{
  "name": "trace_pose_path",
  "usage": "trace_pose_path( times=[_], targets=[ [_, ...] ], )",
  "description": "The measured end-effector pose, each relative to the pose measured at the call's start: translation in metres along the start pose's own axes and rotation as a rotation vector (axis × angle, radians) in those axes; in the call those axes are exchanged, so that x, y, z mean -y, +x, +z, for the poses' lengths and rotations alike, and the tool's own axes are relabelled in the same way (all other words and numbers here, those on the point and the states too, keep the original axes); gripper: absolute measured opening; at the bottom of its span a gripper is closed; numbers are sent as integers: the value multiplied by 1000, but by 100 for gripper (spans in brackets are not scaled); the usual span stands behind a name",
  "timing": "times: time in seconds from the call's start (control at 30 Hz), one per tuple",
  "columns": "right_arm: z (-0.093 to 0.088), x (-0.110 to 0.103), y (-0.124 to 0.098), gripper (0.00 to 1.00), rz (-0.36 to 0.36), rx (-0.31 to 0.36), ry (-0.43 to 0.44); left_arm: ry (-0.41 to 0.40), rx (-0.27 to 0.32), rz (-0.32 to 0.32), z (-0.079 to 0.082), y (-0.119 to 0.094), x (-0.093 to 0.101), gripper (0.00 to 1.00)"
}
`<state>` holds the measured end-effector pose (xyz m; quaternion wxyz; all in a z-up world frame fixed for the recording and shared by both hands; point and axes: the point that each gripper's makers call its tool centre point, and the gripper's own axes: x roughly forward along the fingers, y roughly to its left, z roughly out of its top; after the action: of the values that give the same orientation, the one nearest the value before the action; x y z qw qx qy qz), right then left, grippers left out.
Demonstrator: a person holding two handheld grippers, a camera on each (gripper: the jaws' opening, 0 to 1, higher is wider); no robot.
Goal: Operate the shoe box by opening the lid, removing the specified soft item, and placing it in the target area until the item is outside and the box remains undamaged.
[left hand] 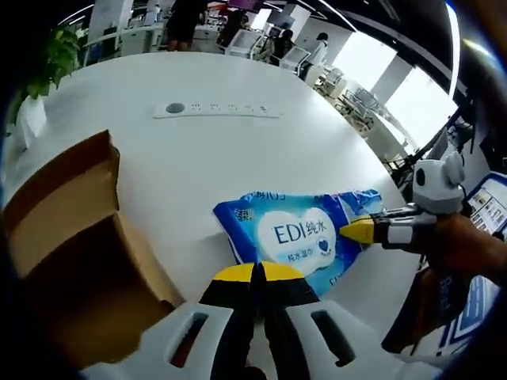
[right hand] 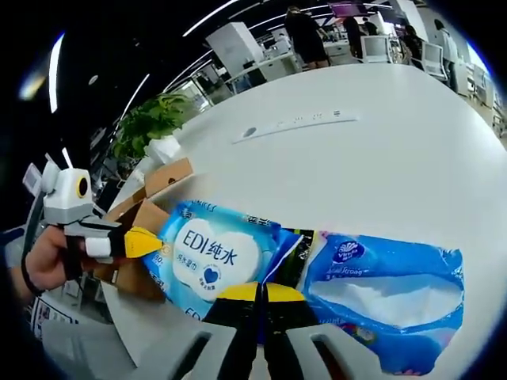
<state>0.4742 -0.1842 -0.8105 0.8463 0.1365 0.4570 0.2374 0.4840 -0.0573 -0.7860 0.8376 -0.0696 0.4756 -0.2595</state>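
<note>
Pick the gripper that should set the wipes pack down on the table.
Right, probably. Left gripper and right gripper both look shut on the wipes pack; the right holds the edge away from the box, toward bare table beside the other blue pack.

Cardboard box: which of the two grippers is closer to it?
Left. The left gripper sits just beside the cardboard box; the right gripper is at the far edge of the blue wipes pack.

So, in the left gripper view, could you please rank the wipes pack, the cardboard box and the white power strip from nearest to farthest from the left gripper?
1. Wipes pack, just past the left gripper.
2. Cardboard box, to the left.
3. Power strip, far across the table.
</note>
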Motion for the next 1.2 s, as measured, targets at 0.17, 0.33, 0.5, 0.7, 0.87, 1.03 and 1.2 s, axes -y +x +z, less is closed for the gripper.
trace_pose_path(
  times=[0.17, 0.33, 0.5, 0.7, 0.87, 1.03, 1.2],
  targets=[
    [0, 1, 1, 0, -9, -2, -6, 34, -17, 27, -2, 3, -1, 0],
    [0, 2, 4, 0, -19, -6, -10, 45, -35, 50, -2, 8, -2, 0],
    [-2, 4, 7, 0, -31, -14, -4, 71, -50, 67, -6, 10, 0, 0],
    [-2, 5, 9, 0, -41, -12, 4, 55, -66, 82, -7, 9, -4, 0],
    [2, 7, 8, 0, -47, 1, 14, 58, -102, 88, -11, 12, -3, 0],
    [2, 8, 8, 0, -52, 5, 17, 73, -124, 92, -14, 11, -3, 0],
    [2, 9, 6, 0, -57, 13, 26, 78, -122, 84, -15, 9, -2, 2]
  ],
)
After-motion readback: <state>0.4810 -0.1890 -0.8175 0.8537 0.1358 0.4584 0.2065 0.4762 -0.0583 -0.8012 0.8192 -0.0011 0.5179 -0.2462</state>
